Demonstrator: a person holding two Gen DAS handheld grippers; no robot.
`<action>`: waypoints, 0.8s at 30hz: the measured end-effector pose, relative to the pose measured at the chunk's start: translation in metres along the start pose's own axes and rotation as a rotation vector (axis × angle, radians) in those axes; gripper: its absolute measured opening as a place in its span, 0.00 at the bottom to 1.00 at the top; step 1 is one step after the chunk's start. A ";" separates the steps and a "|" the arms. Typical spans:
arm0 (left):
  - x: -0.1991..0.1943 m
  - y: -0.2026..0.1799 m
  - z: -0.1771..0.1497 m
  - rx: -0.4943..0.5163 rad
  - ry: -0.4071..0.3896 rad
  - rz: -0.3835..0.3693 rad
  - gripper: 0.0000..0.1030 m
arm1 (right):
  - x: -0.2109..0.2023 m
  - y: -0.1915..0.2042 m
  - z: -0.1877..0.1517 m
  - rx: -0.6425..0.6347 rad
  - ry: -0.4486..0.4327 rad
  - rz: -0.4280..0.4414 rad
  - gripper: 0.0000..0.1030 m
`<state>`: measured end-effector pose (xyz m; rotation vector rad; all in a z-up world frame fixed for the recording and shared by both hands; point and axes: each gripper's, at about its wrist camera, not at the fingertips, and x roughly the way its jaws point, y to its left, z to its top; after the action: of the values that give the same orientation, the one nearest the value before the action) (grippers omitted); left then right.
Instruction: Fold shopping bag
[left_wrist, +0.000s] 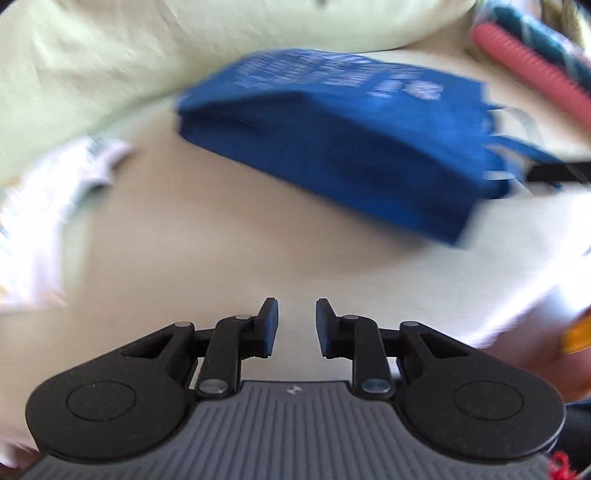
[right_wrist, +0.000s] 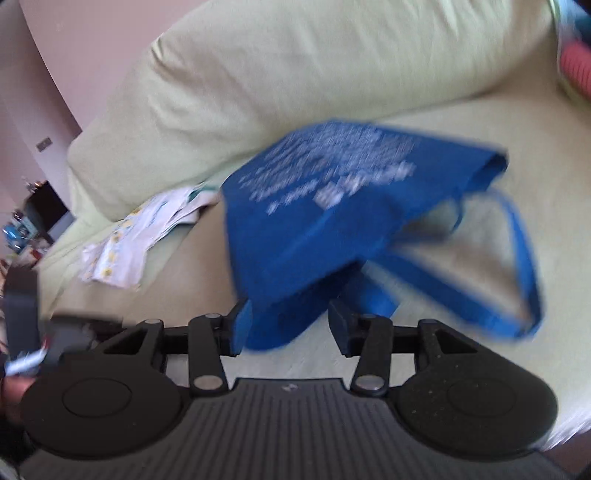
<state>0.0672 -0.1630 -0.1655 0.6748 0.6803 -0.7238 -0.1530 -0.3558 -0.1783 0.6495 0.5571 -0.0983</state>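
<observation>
Bag (right_wrist: 314, 221) between right gripper (right_wrist: 284, 328) fingers (right_wrist: 341, 325)

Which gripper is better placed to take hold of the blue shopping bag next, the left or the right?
Probably the right. A corner of the blue shopping bag already lies between the right gripper's open jaws. The left gripper is open over bare sheet, apart from the bag.

Bag (left_wrist: 332, 140) before pillow (left_wrist: 110, 55), on bed (left_wrist: 221, 240)

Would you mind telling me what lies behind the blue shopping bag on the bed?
Behind the blue shopping bag lies a large pale green pillow on the light sheet. The pillow's lower edge and the sheet directly beneath the bag are covered.
</observation>
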 end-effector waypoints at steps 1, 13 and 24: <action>0.005 0.008 0.006 0.034 -0.018 0.025 0.29 | 0.004 0.002 -0.003 0.020 -0.002 0.030 0.41; 0.030 0.038 0.053 0.184 -0.138 0.093 0.30 | 0.027 0.018 0.026 -0.338 0.040 -0.021 0.01; 0.068 -0.033 0.073 0.666 -0.303 0.181 0.49 | -0.034 -0.031 0.063 -0.468 0.079 -0.095 0.04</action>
<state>0.1032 -0.2602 -0.1823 1.1865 0.0803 -0.8653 -0.1609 -0.4211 -0.1355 0.1719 0.6602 -0.0286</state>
